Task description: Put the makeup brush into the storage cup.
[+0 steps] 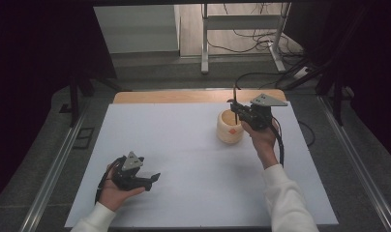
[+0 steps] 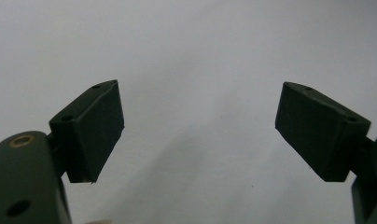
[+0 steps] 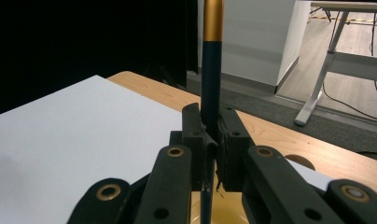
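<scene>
A dark pen (image 1: 234, 102) with a gold band stands upright, pinched by my right gripper (image 1: 236, 111), which is shut on it. Its lower end hangs over or inside the mouth of a pale wooden cup (image 1: 230, 127) at the back right of the white sheet; I cannot tell how deep it reaches. In the right gripper view the pen (image 3: 211, 70) rises between the closed jaws of the right gripper (image 3: 211, 140), and the cup (image 3: 231, 211) lies just below. My left gripper (image 1: 152, 179) rests low at the front left, open and holding nothing; in its own view the left gripper (image 2: 198, 130) has its jaws spread wide.
A white sheet (image 1: 184, 159) covers most of the wooden table (image 1: 184, 96). Beyond the far edge are a grey floor, a desk frame (image 1: 204, 43) and loose cables (image 1: 251, 38). Dark curtains close both sides.
</scene>
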Demonstrator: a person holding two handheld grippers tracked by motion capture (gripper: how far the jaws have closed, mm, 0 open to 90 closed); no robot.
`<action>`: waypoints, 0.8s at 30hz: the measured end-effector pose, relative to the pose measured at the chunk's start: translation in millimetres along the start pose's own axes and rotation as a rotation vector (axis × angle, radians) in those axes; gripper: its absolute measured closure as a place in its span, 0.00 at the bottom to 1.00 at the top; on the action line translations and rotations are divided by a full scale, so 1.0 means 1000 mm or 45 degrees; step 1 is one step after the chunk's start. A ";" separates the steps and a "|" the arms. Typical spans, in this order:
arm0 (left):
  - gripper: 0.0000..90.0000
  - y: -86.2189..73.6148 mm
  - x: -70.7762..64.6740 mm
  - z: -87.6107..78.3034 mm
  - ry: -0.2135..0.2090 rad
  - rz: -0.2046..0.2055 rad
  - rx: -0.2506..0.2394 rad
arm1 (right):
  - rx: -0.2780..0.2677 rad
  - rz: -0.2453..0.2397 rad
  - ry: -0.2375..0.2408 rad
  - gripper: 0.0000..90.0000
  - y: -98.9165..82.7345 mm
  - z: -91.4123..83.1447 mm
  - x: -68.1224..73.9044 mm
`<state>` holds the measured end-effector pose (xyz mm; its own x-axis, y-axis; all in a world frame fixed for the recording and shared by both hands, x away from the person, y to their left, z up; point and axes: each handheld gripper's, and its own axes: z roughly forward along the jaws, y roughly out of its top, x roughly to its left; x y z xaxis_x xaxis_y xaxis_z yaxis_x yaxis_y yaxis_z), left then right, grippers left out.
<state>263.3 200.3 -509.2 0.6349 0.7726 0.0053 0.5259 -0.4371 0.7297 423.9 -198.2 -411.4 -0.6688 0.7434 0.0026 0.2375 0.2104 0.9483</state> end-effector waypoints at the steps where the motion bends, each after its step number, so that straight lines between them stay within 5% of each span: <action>1: 0.18 0.000 0.000 0.000 0.000 0.000 0.000 | 0.001 0.000 0.001 0.93 0.000 0.000 0.000; 16: 0.18 0.000 0.000 0.000 -0.004 -0.003 -0.007 | 0.004 0.076 -0.058 0.93 -0.010 0.019 -0.024; 24: 0.18 0.000 0.000 0.000 -0.003 -0.003 -0.006 | 0.051 0.090 -0.070 0.93 -0.019 0.029 -0.025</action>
<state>262.8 200.6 -509.2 0.6351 0.7724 0.0016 0.5247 -0.4329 0.7330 457.0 -202.2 -438.4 -0.6101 0.7907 0.0506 0.3112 0.1805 0.9330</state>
